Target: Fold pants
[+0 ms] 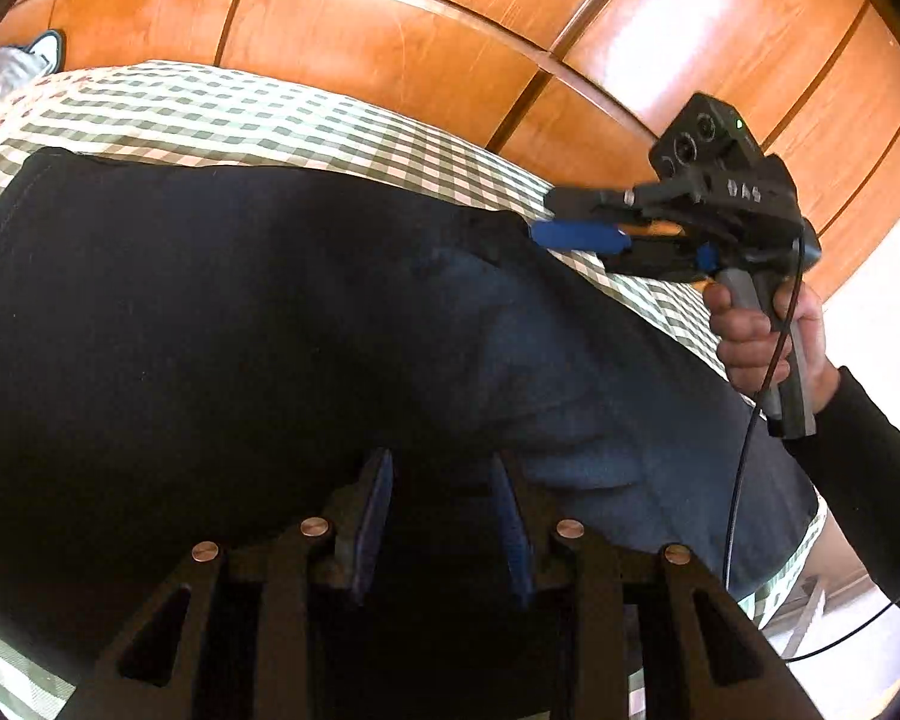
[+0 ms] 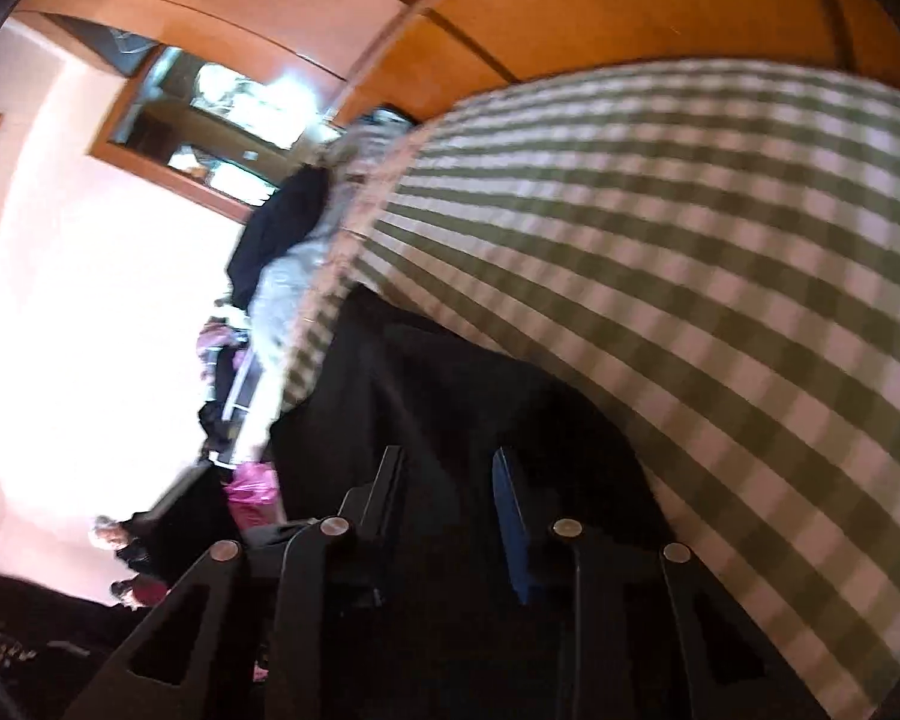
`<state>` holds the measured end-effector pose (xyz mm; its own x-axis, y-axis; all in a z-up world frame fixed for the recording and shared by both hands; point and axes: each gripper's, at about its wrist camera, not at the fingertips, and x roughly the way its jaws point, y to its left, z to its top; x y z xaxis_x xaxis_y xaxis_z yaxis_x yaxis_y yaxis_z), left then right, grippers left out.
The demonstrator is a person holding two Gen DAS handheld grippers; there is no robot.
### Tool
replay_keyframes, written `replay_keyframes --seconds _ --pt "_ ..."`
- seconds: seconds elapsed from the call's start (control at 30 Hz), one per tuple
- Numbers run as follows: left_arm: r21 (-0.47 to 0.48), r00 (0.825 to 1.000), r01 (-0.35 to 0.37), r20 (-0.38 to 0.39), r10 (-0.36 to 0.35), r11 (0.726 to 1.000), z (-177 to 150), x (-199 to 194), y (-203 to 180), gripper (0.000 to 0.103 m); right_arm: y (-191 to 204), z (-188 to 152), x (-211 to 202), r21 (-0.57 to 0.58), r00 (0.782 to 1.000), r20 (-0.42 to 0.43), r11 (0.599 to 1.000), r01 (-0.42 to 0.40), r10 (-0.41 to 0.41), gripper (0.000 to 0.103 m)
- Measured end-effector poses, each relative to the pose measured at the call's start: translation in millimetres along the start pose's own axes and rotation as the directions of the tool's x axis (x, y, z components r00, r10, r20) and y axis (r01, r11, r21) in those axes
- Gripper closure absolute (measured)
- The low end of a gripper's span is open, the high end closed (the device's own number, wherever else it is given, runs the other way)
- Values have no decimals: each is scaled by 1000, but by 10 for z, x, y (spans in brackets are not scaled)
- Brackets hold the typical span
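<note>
Dark navy pants [image 1: 270, 312] lie spread over a green-and-white checked bed cover [image 1: 222, 114]. My left gripper [image 1: 441, 462] is low over the pants' near part, its blue-padded fingers apart with dark cloth between them. My right gripper [image 1: 540, 222] shows in the left wrist view at the pants' far right edge, its fingers [image 1: 576, 237] apart by a small gap at the cloth's edge. In the blurred right wrist view the right gripper [image 2: 450, 462] is open over the dark pants [image 2: 450, 396], beside the checked cover [image 2: 690, 276].
A wooden panelled wardrobe [image 1: 420, 30] stands behind the bed. Grey clothing [image 1: 6, 69] lies at the bed's far left. A black cable [image 1: 750, 450] hangs from the right gripper's handle. Clothes and a wooden-framed shelf [image 2: 210, 120] show at left in the right wrist view.
</note>
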<state>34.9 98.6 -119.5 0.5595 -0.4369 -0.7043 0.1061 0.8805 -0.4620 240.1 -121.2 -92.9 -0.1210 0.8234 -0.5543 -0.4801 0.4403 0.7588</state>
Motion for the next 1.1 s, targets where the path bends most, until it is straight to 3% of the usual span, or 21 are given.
replay_keyframes --seconds 0.07,0.2,0.4,0.43,0.47,0.5,0.6,0.73,0.87,0.9,0.93,0.97,1.0,1.1 --pt "6 1000 -6 1 6 1000 -3 -7 -16 69 -7 55 40 2 999 2 999 -36 36 72" --pt "27 1000 -26 -1 26 999 -22 -29 -61 69 -127 141 157 37 1000 -14 999 0 1 72" --pt "29 1000 -22 3 22 999 -40 -41 -48 69 -223 94 -141 86 996 79 995 -55 48 71" --pt "25 1000 -18 2 18 1000 -35 -42 -41 69 -285 74 -225 111 993 107 992 -65 53 67" --pt "15 1000 -12 2 12 1000 -33 -42 -27 69 -331 66 -262 131 992 119 989 -65 49 53" --pt "6 1000 -8 2 8 1000 -31 -44 -16 69 -399 43 -285 156 991 121 985 -68 49 47" --pt "-11 1000 0 4 0 1000 -17 -30 9 69 -504 -6 -225 195 993 78 976 -99 85 46" --pt "-7 1000 -11 4 11 1000 -12 -13 -15 69 -405 -23 -75 147 991 23 981 -131 129 46" --pt "0 1000 -16 6 16 1000 -25 -25 -35 69 -270 79 114 70 994 -26 992 -108 110 46" --pt "3 1000 -18 6 18 1000 -26 -23 -40 69 -270 130 176 67 997 -27 995 -72 74 46" --pt "4 1000 -22 7 22 1000 -21 -21 -44 69 -273 162 202 61 999 -23 998 -23 25 57" --pt "5 1000 -28 9 28 1000 -28 -26 -47 69 -252 195 231 44 999 -19 998 35 -34 86" --pt "7 999 -33 11 33 999 -33 -27 -66 69 -200 203 211 14 995 -1 995 100 -100 96" --pt "6 999 -45 25 45 999 -53 -20 -96 69 -92 177 -100 -26 986 141 995 92 -87 97"
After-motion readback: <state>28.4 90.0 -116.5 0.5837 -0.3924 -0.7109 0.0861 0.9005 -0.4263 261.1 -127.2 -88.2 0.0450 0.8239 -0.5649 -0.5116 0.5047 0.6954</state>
